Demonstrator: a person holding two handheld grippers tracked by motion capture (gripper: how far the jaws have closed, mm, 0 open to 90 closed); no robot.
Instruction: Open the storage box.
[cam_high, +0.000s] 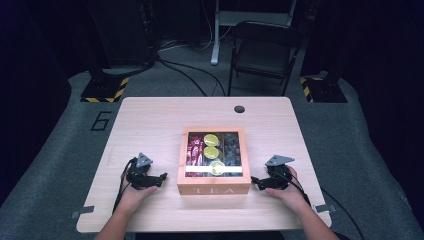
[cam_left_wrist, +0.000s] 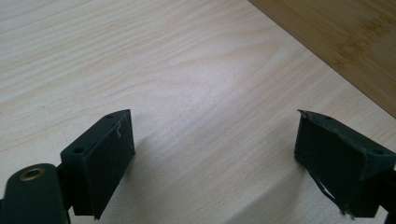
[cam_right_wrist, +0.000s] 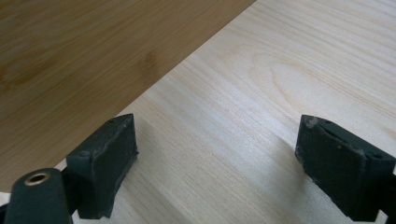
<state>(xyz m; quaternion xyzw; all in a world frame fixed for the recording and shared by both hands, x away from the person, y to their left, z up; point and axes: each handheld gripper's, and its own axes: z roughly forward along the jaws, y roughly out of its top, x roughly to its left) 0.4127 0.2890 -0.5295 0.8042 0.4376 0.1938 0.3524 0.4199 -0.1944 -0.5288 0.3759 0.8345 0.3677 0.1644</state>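
A wooden tea box (cam_high: 214, 159) with a clear window lid sits at the middle of the pale wood-grain worktop (cam_high: 150, 120), near its front edge. The left gripper (cam_high: 161, 178) rests left of the box, jaws spread and empty. The right gripper (cam_high: 255, 181) rests right of the box, likewise released. Bare worktop lies open beyond the box toward the far edge. The box's smooth bamboo wall (cam_right_wrist: 70, 56) stands close beside the right gripper's matte black jaws.

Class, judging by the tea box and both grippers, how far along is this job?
Done: nothing; the tea box sits shut, packets visible through its lid. In hand: left gripper and right gripper flank it, open and empty. Left: likely everything, starting with opening the lid.
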